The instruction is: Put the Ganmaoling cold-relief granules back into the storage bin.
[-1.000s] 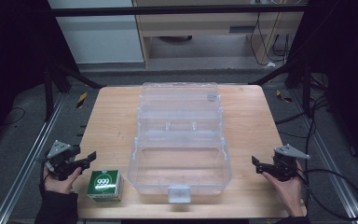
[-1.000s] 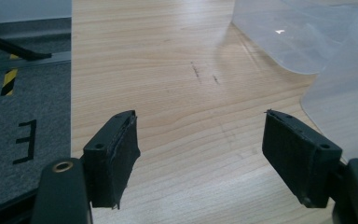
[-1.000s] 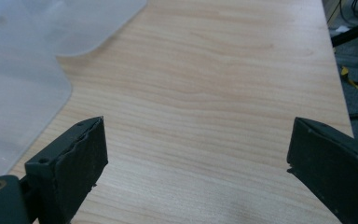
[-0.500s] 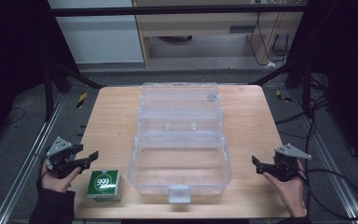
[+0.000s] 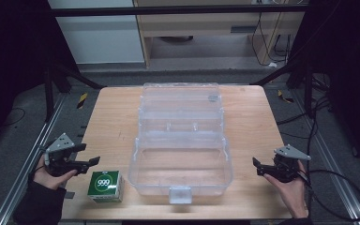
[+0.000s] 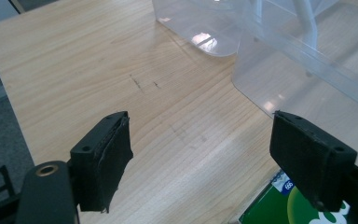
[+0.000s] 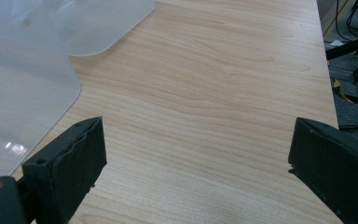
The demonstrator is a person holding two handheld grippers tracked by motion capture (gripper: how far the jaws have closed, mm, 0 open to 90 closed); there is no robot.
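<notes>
A clear plastic case (image 5: 180, 164) lies open mid-table, its lid (image 5: 180, 105) folded back toward the far side. A small green box (image 5: 105, 186) marked 999 stands near the front left edge, left of the case. My left gripper (image 5: 88, 154) hovers just left of and above the green box; its jaws have just been opening, with nothing between them. In the left gripper view the gripper (image 6: 205, 158) is open over bare wood, the green box (image 6: 279, 207) at the lower right. My right gripper (image 5: 258, 167) is open right of the case, with bare table between its jaws (image 7: 198, 158).
The wooden table (image 5: 112, 117) has bare room left and right of the case. In the right gripper view, the case's rounded corner (image 7: 23, 79) is at the left. The table's edge (image 7: 326, 70) and floor cables are at the right. Metal rails run along both sides.
My left gripper has risen a little beside the green box and its jaws have parted. The right gripper, the case and the box have stayed put.
</notes>
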